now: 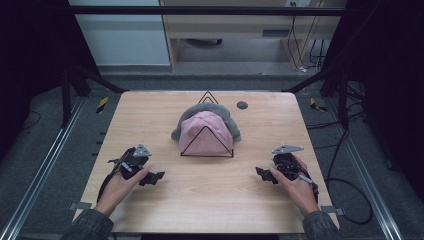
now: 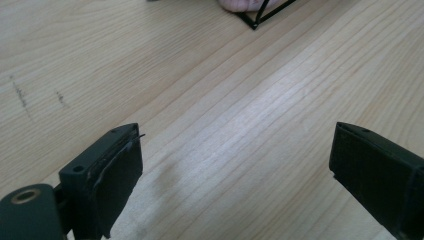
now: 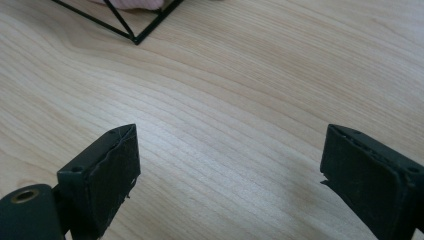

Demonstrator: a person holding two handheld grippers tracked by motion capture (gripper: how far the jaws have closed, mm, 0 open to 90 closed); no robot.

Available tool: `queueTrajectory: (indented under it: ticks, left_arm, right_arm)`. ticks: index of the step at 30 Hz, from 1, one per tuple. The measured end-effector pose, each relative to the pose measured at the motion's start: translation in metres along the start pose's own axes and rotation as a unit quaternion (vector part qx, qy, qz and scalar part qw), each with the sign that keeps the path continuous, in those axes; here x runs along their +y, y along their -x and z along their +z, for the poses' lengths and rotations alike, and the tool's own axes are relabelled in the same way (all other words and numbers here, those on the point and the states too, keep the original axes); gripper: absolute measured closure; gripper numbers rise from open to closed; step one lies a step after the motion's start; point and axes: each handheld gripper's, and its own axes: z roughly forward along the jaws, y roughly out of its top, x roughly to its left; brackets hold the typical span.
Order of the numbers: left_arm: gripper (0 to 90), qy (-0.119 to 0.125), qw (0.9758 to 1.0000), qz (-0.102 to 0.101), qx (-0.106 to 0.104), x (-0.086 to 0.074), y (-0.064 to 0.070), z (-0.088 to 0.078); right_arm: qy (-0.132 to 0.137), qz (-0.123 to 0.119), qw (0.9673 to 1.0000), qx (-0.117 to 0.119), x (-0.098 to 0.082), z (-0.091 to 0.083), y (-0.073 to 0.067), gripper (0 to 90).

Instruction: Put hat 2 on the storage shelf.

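From the high view, a pink hat [image 1: 206, 131] sits on a black wire stand [image 1: 206, 145] in the middle of the wooden table [image 1: 210, 195], with a grey hat [image 1: 227, 114] draped behind it and showing at about one o'clock and nine o'clock around the pink one. A small dark disc [image 1: 242, 105] lies on the table top at roughly two o'clock from the hats, apart from them. The left gripper [image 1: 152, 177] rests low at about seven o'clock from the stand, held in the person's left hand [image 1: 121, 184]; the right gripper [image 1: 263, 174] mirrors it at about five o'clock, in the right hand [image 1: 295, 184]. Both are well apart from the hats and touch nothing.

In the left gripper view, the left gripper [image 2: 235, 165] has its jaws spread wide over bare wood, with nothing between them. At twelve to one o'clock, a corner of the wire stand [image 2: 256, 21] and a sliver of pink fabric [image 2: 242, 5] peek in.

In the right gripper view, the right gripper [image 3: 227, 165] also stands wide apart and empty above the table. The stand's corner [image 3: 135, 36] and a little pink [image 3: 132, 4] lie up at eleven o'clock.

My reading is that the work has not begun: both hats sit undisturbed on the stand, neither tool has reached them, and the whole approach, grasp and lift of the pink hat is left to do.
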Motion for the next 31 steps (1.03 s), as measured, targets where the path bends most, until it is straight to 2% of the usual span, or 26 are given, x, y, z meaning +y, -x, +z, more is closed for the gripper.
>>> queueTrajectory:
  ticks: [4,7,10,13,15,16,20,22,31]
  left_arm:
    - [6.5,-0.010,0.9999,-0.005,0.003,-0.005,-0.005,0.006]
    - [6.3,-0.011,0.9998,-0.018,-0.004,-0.008,-0.009,0.008]
    - [5.7,-0.019,0.9997,-0.017,0.004,-0.010,-0.010,0.008]
    - [5.3,-0.021,0.9995,-0.025,0.002,-0.013,-0.011,0.010]
    - [4.9,-0.034,0.9991,-0.024,0.005,-0.015,-0.011,0.012]
    - [3.6,-0.036,0.9991,-0.014,0.013,-0.015,-0.011,0.014]
    - [0.5,-0.023,0.9993,-0.020,0.020,-0.019,-0.013,0.014]
    - [0.0,-0.015,0.9995,-0.018,0.018,-0.022,-0.014,0.014]
    - [0.0,-0.007,0.9997,-0.016,0.018,-0.024,-0.016,0.013]
  right_arm:
    - [-0.007,0.009,0.9999,-0.005,-0.003,0.005,0.003,9.7]
    - [-0.014,0.012,0.9998,-0.007,-0.006,0.009,0.004,9.6]
    - [-0.020,0.012,0.9997,-0.008,-0.008,0.011,0.004,8.9]
    - [-0.017,0.009,0.9997,-0.013,-0.010,0.012,0.004,8.6]
    - [-0.013,0.009,0.9998,-0.014,-0.011,0.012,0.003,7.3]
    - [-0.011,0.005,0.9998,-0.013,-0.012,0.013,0.002,6.3]
    - [-0.004,-0.016,0.9993,-0.032,-0.016,0.016,-0.004,2.4]
    - [0.012,-0.015,0.9991,-0.037,-0.020,0.017,-0.005,1.3]
    - [0.013,-0.013,0.9991,-0.039,-0.022,0.015,-0.008,1.3]
